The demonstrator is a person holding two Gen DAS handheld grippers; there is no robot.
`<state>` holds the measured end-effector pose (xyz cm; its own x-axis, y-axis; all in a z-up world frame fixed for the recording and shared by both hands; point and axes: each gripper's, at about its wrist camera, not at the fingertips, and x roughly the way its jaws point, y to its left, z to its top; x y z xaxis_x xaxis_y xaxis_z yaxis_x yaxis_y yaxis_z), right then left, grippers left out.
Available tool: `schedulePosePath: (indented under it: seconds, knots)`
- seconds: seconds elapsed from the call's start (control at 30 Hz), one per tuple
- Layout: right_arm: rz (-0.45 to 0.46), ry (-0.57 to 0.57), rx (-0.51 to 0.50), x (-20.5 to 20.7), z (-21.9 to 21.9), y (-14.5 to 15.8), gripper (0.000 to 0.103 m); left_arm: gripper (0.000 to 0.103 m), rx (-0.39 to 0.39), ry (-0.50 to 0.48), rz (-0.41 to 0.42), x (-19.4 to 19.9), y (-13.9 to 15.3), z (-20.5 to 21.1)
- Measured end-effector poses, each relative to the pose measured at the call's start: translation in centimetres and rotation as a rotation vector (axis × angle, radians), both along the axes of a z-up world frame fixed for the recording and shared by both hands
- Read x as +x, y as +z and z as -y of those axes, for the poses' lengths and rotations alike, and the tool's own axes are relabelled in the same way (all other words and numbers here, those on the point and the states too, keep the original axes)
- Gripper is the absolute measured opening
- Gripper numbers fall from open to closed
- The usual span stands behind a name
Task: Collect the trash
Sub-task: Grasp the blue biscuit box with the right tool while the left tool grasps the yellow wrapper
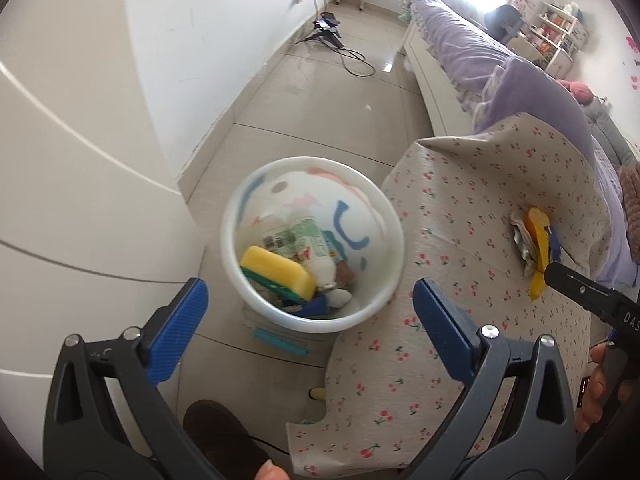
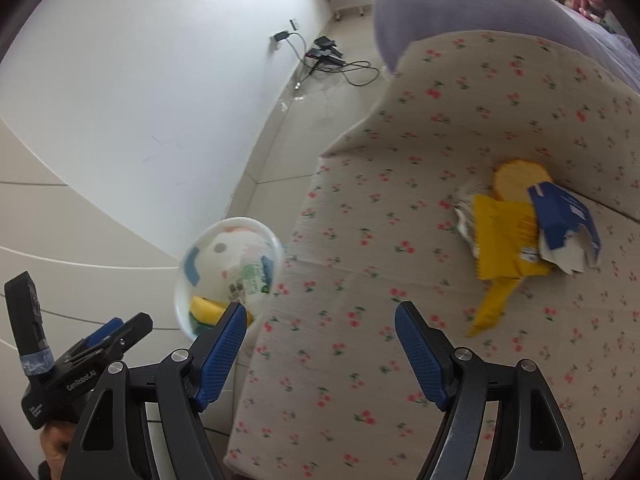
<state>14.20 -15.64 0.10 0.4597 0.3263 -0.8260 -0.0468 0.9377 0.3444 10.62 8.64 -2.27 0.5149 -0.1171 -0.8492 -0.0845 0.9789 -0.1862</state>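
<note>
Left wrist view shows your left hand-held gripper [image 1: 310, 312] spread wide with nothing between its blue pads, hanging over the white bin [image 1: 312, 240] on the floor [image 1: 328, 92]. That bin sits just ahead of the pads and holds a yellow sponge [image 1: 278, 274], a bottle [image 1: 312, 248] and other scraps. To the gripper's right lies the cherry-print cloth [image 1: 460, 240], which covers the desk, with the bin just beside its edge. Far right on that cloth sits the trash pile [image 1: 536, 248], and the tip of your right hand-held gripper [image 2: 320, 344] is close to it. Seen from the right wrist, that gripper's jaws are also wide and empty above the cloth. The pile, a yellow wrapper [image 2: 504, 232], a torn blue carton [image 2: 564, 216] and crumpled foil [image 2: 466, 216], lies ahead and to the right of its pads, well apart from them.
</note>
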Motion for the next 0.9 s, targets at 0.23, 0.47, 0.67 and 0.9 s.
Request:
schedulePosePath:
  seconds: [0.23, 0.47, 0.67, 0.9]
  knots:
    - [-0.015, -0.045, -0.014, -0.8, 3.5, -0.2, 0.078, 0.102, 0.006, -0.035, -0.002, 0.3, -0.1, 2.0]
    - [-0.059, -0.136, -0.02, -0.9, 8.9, -1.1, 0.078, 0.102, 0.018, -0.068, -0.01, 0.9, -0.2, 4.0]
    - [-0.091, -0.242, -0.093, 0.6, 14.7, -1.1, 0.078, 0.102, 0.015, -0.104, -0.002, 2.0, 0.2, 6.4]
    - [-0.139, -0.285, -0.105, 3.9, 17.0, -2.7, 0.078, 0.102, 0.013, -0.147, -0.011, 4.0, -0.1, 9.4]
